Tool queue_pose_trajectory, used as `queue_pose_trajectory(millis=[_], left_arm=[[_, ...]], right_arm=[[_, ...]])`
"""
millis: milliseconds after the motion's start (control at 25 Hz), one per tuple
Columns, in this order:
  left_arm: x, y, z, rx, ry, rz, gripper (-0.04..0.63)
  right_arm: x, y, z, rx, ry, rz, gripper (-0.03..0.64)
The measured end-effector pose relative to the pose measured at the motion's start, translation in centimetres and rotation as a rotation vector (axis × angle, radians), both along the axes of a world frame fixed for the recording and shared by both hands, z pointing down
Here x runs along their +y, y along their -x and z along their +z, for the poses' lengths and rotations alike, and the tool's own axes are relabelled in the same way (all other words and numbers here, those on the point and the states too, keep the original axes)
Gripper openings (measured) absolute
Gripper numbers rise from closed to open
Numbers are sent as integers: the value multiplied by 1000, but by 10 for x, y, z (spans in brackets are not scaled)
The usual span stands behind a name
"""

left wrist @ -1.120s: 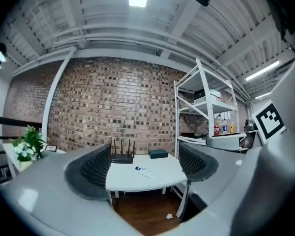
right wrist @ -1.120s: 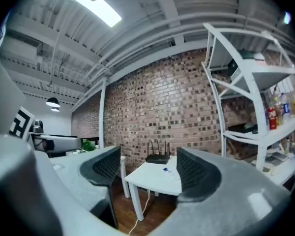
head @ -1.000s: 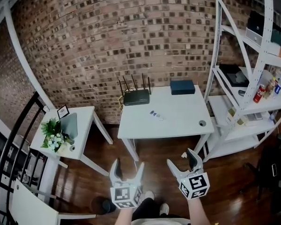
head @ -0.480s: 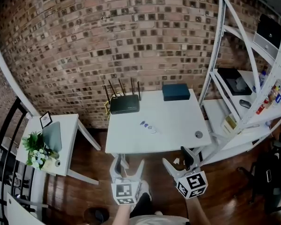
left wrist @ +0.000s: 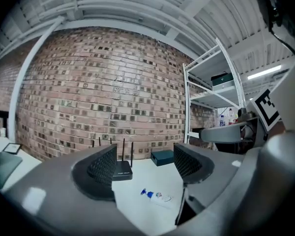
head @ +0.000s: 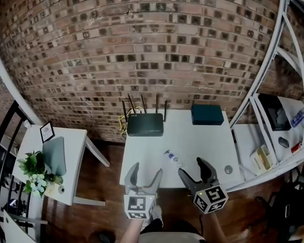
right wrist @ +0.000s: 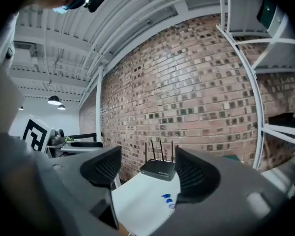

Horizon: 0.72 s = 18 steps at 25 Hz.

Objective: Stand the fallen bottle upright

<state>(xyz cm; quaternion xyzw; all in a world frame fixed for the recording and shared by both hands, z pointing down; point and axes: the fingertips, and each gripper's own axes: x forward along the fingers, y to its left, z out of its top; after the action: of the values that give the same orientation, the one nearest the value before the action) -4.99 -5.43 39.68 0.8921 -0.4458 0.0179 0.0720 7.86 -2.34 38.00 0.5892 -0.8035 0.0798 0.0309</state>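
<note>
The step in hand is the approach. Both claws are held out at the near edge of the white table, and neither has reached the bottle. It lies on its side near the middle of the table, its blue cap turned toward the router at the back, well apart from the dark box in the far right corner. The left gripper has just been closing its jaws part-way; they stand apart with nothing between the pads, the bottle lying on the table beyond them. The right gripper is likewise spread and empty.

The next move, as I judge it, calls for one claw to go forward and down to the bottle, take it across its body, tip it until its base meets the table, then let go. It looks small and light, so it may roll if nudged.

The head view alone shows both claws at once, with the bottle ahead and between them. The left gripper view gives the bottle's whole length, cap and label. The right gripper view shows only the cap end, the rest hidden behind its own jaw. A small round thing near the table's right front corner shows only from the head, and I cannot tell what it is
</note>
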Motion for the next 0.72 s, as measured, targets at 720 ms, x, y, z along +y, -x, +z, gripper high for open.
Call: queue_pose_trajectory(millis=[720], left_arm=[[-112, -23, 79, 5, 138, 6, 345]], right_arm=[[-116, -13, 121, 95, 350, -194, 273]])
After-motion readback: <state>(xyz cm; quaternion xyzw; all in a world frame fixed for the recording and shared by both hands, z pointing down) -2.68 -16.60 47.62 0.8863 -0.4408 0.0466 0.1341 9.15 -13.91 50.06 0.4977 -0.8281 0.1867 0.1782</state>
